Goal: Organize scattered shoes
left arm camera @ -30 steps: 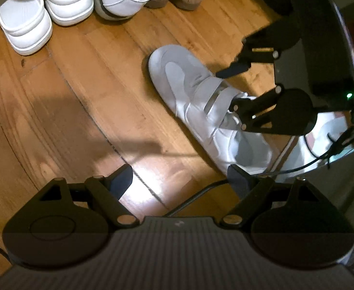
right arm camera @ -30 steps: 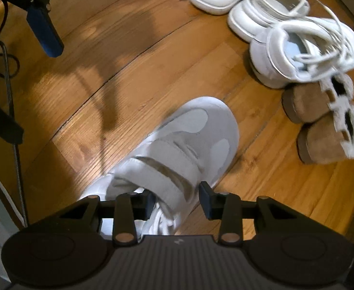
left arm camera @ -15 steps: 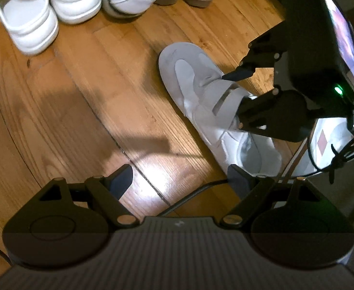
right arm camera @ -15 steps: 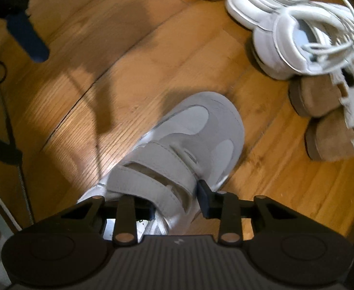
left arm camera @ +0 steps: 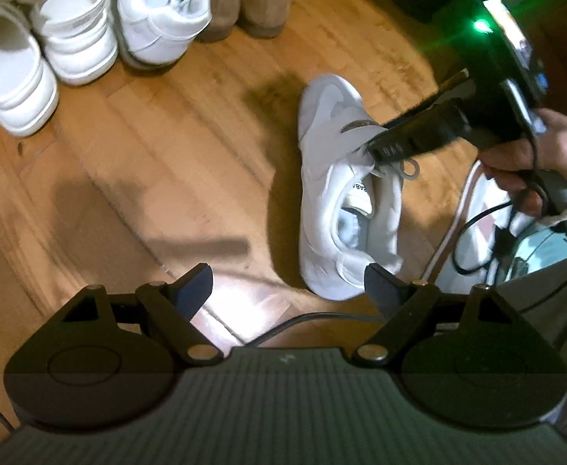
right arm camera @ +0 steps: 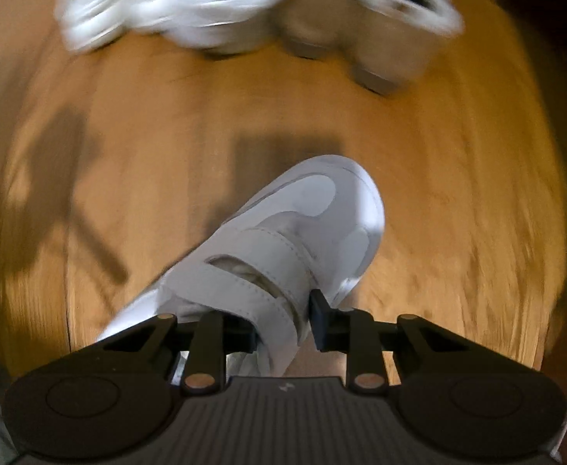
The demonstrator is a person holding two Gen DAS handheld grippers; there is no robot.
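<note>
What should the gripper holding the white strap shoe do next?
Probably carry the strap shoe over beside the tan boots in the row. The right hand-held gripper is closing on its straps, and it lies apart from the lined-up shoes.

Warm, dim light falls on the wooden floor [left arm camera: 136,178], with a white glare patch just above the left gripper [left arm camera: 287,283]. Dark shadows cross the boards. The right wrist view is motion-blurred, smearing the shoe row [right arm camera: 244,11]. Fisheye bending curves the edges.
</note>
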